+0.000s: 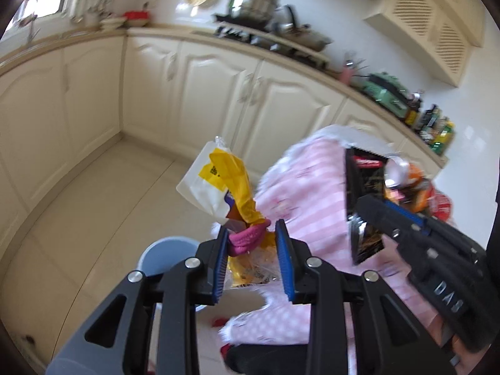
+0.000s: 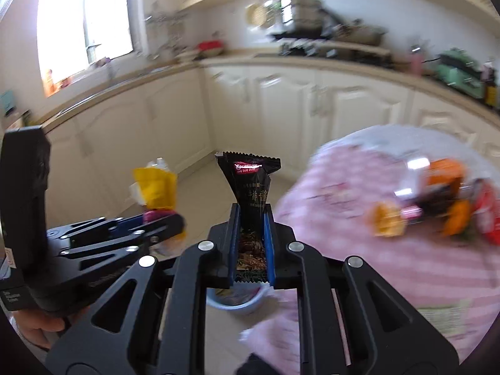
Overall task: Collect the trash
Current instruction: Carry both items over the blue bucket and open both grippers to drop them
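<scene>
More wrappers [image 2: 437, 209] lie far right on the pink-clothed worktop [image 2: 343, 206]. A blue bin [image 2: 236, 300] sits on the floor below. Left tongs [image 1: 253, 262] pinch a yellow wrapper bundle [image 1: 237, 187]; right tongs [image 2: 251, 243] clamp a black snack packet [image 2: 250, 184], both held left of the worktop.

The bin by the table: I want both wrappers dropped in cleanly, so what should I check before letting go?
1. Left gripper holds the yellow wrappers: ok.
2. Right gripper shut on the black wrapper: ok.
3. Bin sits below the right gripper: ok.
4. Bin under the left gripper: not ok, it lies off to the left.
5. Room left in the bin: cannot tell.
6. More trash waits on the pink tablecloth: ok.
</scene>
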{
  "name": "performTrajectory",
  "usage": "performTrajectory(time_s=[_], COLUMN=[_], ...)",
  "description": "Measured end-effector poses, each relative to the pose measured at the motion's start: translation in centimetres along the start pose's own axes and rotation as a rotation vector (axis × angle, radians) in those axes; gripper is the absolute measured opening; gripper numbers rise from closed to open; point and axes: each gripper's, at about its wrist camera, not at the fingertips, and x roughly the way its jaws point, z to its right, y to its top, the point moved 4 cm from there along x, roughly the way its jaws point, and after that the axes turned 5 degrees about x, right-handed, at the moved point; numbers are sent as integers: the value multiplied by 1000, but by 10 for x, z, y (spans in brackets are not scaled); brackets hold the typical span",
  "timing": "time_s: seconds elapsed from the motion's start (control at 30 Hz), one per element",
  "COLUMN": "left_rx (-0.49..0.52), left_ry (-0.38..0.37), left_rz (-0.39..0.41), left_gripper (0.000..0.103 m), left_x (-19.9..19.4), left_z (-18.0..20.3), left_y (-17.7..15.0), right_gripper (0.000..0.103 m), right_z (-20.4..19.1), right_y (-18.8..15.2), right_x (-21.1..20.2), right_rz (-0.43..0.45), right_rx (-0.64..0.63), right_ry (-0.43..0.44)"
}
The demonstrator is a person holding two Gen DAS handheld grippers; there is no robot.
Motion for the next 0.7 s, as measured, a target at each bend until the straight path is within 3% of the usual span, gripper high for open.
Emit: performTrajectory(time_s=[0.27, 0.53, 0.57, 0.7], left_rx=[-77, -102, -102, -101], left_ry=[70, 102, 97, 106], left_rz=[-137, -231, -235, -240], left_gripper=[28, 30, 31, 55], left_x=[46, 110, 114, 126], left_z=[-62, -86, -85, -85], left_y=[-33, -30, -28, -20], right_gripper=[15, 15, 15, 15], right_z=[-18, -12, -11, -5], right_y=[-36, -40, -40, -41], right_x=[100, 137, 140, 145], right_rz=[-167, -188, -185, -187], right_rx=[-15, -9, -12, -10], right_ry=[21, -19, -25, -31])
